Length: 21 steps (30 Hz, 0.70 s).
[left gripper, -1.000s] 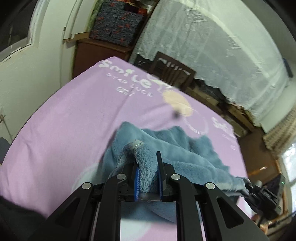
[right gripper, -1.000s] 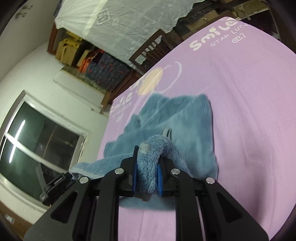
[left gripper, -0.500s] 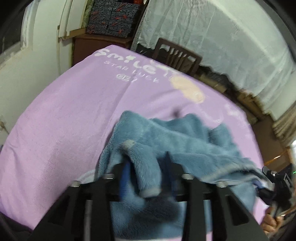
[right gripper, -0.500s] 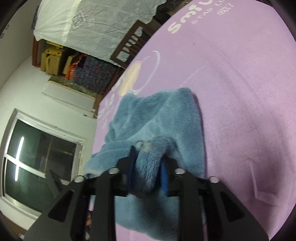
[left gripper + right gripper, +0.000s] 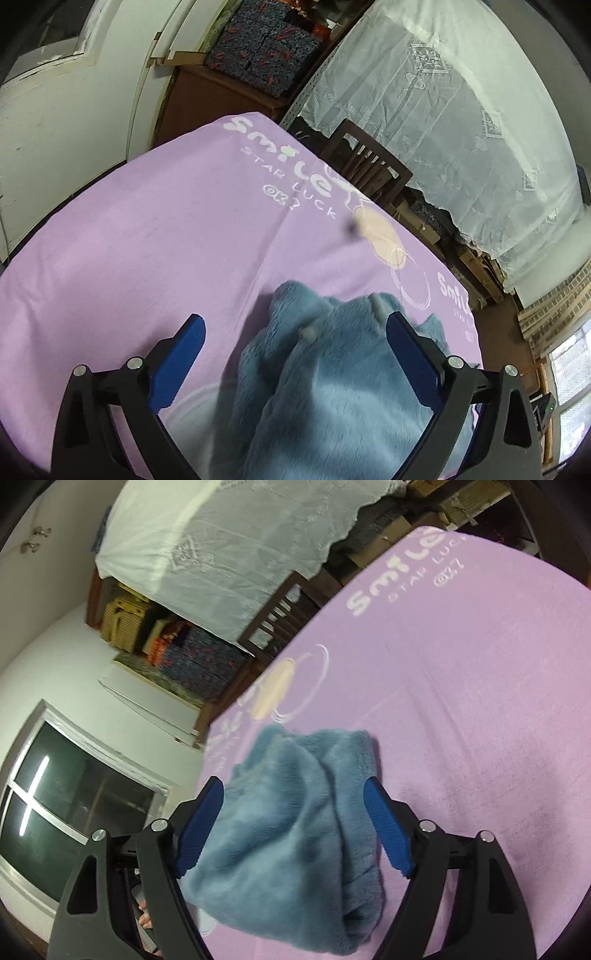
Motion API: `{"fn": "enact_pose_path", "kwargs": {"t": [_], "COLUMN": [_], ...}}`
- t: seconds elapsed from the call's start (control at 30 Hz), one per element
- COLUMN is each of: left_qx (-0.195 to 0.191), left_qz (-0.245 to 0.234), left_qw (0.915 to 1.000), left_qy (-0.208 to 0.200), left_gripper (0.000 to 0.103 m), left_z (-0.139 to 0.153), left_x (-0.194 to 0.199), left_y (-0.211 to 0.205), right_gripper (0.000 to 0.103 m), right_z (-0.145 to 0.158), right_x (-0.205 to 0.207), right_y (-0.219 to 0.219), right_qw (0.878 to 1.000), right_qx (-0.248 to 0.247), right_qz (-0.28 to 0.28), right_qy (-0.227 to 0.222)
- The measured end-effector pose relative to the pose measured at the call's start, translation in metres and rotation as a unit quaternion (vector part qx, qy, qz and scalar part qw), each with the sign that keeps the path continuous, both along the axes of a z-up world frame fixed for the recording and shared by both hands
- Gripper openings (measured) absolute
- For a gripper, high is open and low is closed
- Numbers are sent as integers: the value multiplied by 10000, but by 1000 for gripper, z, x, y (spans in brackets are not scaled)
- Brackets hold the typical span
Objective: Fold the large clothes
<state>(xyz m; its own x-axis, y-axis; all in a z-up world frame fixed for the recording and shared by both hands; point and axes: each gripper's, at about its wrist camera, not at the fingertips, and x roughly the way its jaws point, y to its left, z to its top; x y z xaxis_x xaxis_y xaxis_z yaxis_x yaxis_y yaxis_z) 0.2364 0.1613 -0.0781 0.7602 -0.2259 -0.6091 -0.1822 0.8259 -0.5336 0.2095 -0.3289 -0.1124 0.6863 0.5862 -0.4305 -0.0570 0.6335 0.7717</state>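
Note:
A fluffy blue garment [image 5: 332, 384] lies folded in a loose heap on the purple printed cover [image 5: 166, 251] of the table. My left gripper [image 5: 293, 332] is open, its blue pads [image 5: 177, 362] spread wide on either side of the garment's near edge, holding nothing. In the right wrist view the same blue garment [image 5: 295, 834] lies bunched on the purple cover [image 5: 461, 720]. My right gripper [image 5: 293, 797] is also open, its pads [image 5: 388, 834] apart around the heap and not gripping it.
A dark wooden chair [image 5: 365, 162] stands at the far edge of the table. Behind it hang white lace curtains [image 5: 443, 110]. A cabinet with patterned boxes [image 5: 258, 48] stands by the wall. A dark window [image 5: 55, 801] is at the left in the right wrist view.
Both grippers were shut on corners of the blue garment; both have opened and let it drop onto the heap on the purple cover.

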Motion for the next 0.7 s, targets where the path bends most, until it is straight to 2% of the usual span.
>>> {"fn": "enact_pose_path", "kwargs": {"t": [0.07, 0.2, 0.3, 0.47, 0.5, 0.53, 0.57, 0.6, 0.63, 0.67, 0.7], "left_qx": [2, 198, 379, 629, 756, 855, 975, 1036, 1081, 1082, 969], "left_qz": [-54, -609, -955, -1256, -1277, -1287, -1303, -1284, -1269, -1279, -1291], "left_qw": [10000, 9979, 9947, 9900, 9888, 9879, 9866, 9863, 9860, 9859, 9869], "left_qy": [-59, -97, -85, -139, -132, -119, -82, -60, -39, -16, -30], "left_gripper": [98, 98, 98, 98, 92, 80, 74, 58, 36, 27, 18], "left_z": [2, 6, 0, -12, -15, -17, -20, -21, -22, -23, -22], "left_x": [4, 20, 28, 36, 39, 41, 45, 47, 49, 50, 51], "left_y": [-3, -24, -36, -48, -51, -53, -57, -57, -58, -58, -57], "right_gripper": [76, 76, 76, 76, 76, 75, 72, 59, 43, 36, 21], "right_z": [-2, -3, -1, -2, -5, -8, -9, -11, -11, -10, -10], "right_x": [4, 16, 26, 38, 39, 40, 40, 41, 41, 41, 41], "right_y": [9, 28, 40, 60, 63, 65, 67, 70, 73, 76, 78], "right_qw": [9997, 9965, 9939, 9878, 9868, 9858, 9847, 9832, 9821, 9805, 9794], "right_qx": [-227, -814, -1059, -1480, -1537, -1594, -1652, -1715, -1762, -1849, -1908], "right_qz": [27, 170, 293, 461, 498, 527, 553, 618, 658, 649, 646], "right_qy": [-4, 31, -34, -128, -107, -92, -95, -116, -115, -126, -145]}}
